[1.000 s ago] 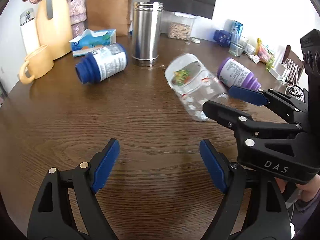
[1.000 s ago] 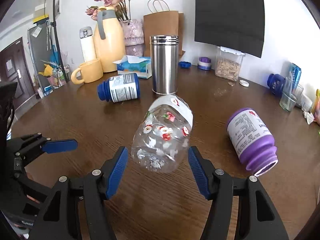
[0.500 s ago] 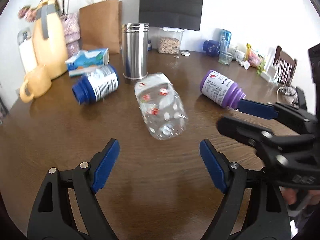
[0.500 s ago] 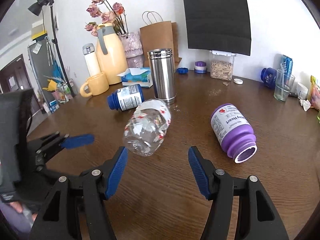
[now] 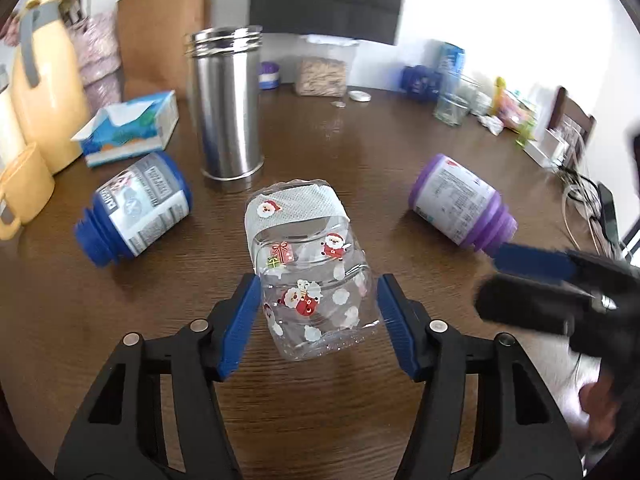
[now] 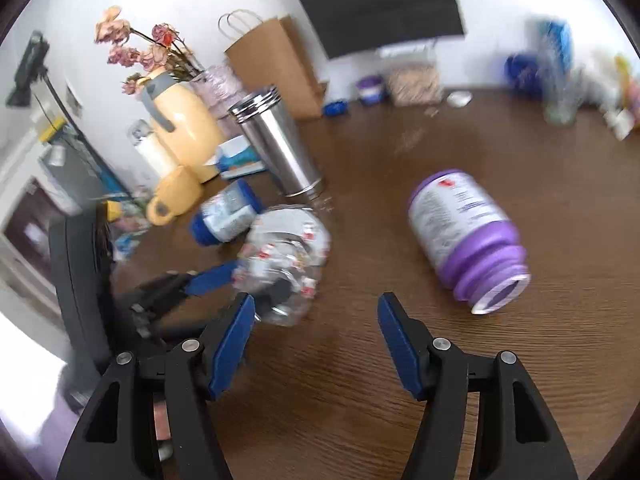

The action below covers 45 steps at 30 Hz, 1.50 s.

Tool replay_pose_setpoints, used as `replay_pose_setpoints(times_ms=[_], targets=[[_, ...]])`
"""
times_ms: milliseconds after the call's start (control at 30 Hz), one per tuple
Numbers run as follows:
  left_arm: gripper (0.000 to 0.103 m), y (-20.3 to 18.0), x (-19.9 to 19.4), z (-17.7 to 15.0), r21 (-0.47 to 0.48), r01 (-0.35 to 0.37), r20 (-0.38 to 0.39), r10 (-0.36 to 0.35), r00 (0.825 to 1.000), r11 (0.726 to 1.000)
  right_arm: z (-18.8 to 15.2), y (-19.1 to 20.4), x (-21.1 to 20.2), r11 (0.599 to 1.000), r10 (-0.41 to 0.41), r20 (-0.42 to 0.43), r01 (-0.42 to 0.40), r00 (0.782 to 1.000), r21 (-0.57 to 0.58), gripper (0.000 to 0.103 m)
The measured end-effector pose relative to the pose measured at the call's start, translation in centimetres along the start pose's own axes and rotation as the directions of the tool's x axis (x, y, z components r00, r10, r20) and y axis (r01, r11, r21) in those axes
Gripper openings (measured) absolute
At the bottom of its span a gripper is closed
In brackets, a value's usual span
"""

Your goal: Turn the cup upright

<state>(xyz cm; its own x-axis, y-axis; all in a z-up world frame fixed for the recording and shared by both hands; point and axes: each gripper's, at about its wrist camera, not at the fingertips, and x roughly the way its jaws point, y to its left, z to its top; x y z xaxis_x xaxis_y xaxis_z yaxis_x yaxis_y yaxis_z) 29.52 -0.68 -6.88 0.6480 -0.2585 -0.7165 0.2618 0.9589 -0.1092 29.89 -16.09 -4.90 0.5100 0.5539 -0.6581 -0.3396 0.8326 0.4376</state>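
Observation:
The clear plastic cup [image 5: 312, 276] with Santa prints lies on its side on the brown table [image 5: 320, 420], open end towards me. My left gripper [image 5: 318, 320] is open, its blue pads on either side of the cup's near end, a small gap showing at each pad. The cup also shows in the right wrist view [image 6: 284, 256], left of centre, with the left gripper's fingers [image 6: 208, 280] around it. My right gripper [image 6: 314, 344] is open and empty, off to the cup's right; it appears blurred in the left wrist view [image 5: 560, 280].
A purple jar [image 5: 460, 212] lies on its side to the right, a blue jar [image 5: 136, 216] to the left. A steel canister [image 5: 226, 108] stands behind the cup. A tissue box [image 5: 128, 128], yellow mug [image 5: 20, 196], yellow jug [image 5: 44, 92] and paper bag [image 5: 160, 32] are further back.
My left gripper moved forward so its pads now flank the cup. My right gripper pulled away to the right and tilted; the cup now lies on the table.

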Motion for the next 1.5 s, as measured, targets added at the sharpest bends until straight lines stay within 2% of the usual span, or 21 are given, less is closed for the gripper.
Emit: replay_pose_setpoints(times_ms=[67,133,267,333,400,467,500,600,667,733,800,867,1033,1233,1400,1500], targets=[[0.055,-0.5,-0.6,-0.9,0.032,-0.011,0.031,0.010,0.999,0.999,1.0,-0.4,1.5,0.996,0.080,-0.067,-0.077,0.995,0.042,0.077],[0.055,-1.1,-1.7,-1.7,0.055,0.006,0.072,-0.010,0.997,0.998,1.6,-0.7,3.0,0.987,0.147,-0.113,-0.138,0.983,0.089,0.080],[0.055,-2.0,-4.7,-2.8,0.109,0.025,0.169,-0.043,0.985,0.994,2.3,-1.2,6.5,0.953,0.271,-0.203,-0.233,0.941,0.192,0.081],[0.055,-1.5,-5.4,-2.9,0.106,0.051,0.187,-0.070,0.980,0.993,2.4,-1.4,7.6,0.918,0.365,-0.211,-0.313,0.907,0.242,0.081],[0.055,-0.7,-5.5,-3.0,0.087,0.076,0.185,-0.092,0.978,0.993,2.3,-1.9,8.3,0.886,0.425,-0.198,-0.360,0.883,0.293,0.081],[0.056,0.0,-5.4,-3.0,0.067,0.090,0.176,-0.100,0.979,0.994,2.2,-2.1,8.3,0.872,0.449,-0.170,-0.388,0.877,0.299,0.068],[0.056,0.4,-5.3,-3.0,0.060,0.107,0.176,-0.116,0.978,0.992,2.1,-2.0,8.2,0.874,0.449,-0.167,-0.392,0.878,0.288,0.068],[0.058,0.5,-4.8,-3.1,0.062,0.115,0.163,-0.123,0.979,0.991,2.1,-1.1,7.8,0.903,0.405,-0.145,-0.370,0.903,0.218,0.066],[0.066,0.5,-4.0,-2.8,0.057,0.117,0.118,-0.123,0.985,0.991,2.3,0.0,6.8,0.942,0.327,-0.095,-0.316,0.940,0.115,0.066],[0.071,0.9,-3.2,-2.9,0.031,0.105,0.080,-0.107,0.991,0.994,2.5,1.2,5.5,0.977,0.213,-0.021,-0.214,0.977,-0.021,0.066],[0.073,1.5,-2.8,-2.9,0.002,0.082,0.070,-0.082,0.994,0.997,2.4,2.7,4.6,0.984,0.079,0.071,-0.066,0.994,-0.163,0.066],[0.074,2.4,-2.6,-3.0,-0.035,0.054,0.042,-0.052,0.998,0.998,1.8,4.2,4.8,0.954,-0.006,0.120,0.041,0.993,-0.297,0.066],[0.080,3.5,-2.9,-3.5,-0.073,0.032,0.038,-0.030,0.999,0.997,-0.6,5.8,5.1,0.899,-0.028,0.172,0.100,0.985,-0.427,0.067],[0.080,1.9,-2.1,-3.8,0.005,0.036,0.025,-0.036,0.999,0.999,-2.2,6.0,3.5,0.890,-0.071,0.198,0.151,0.978,-0.429,0.071],[0.079,1.1,-0.5,-3.9,0.036,-0.034,-0.027,0.035,0.999,0.999,-3.1,5.4,4.2,0.911,-0.055,0.102,0.092,0.993,-0.403,0.071],[0.079,1.1,-1.1,-3.9,0.033,-0.024,-0.011,0.025,1.000,0.999,-3.0,5.8,4.3,0.907,-0.055,0.118,0.099,0.992,-0.410,0.071]])
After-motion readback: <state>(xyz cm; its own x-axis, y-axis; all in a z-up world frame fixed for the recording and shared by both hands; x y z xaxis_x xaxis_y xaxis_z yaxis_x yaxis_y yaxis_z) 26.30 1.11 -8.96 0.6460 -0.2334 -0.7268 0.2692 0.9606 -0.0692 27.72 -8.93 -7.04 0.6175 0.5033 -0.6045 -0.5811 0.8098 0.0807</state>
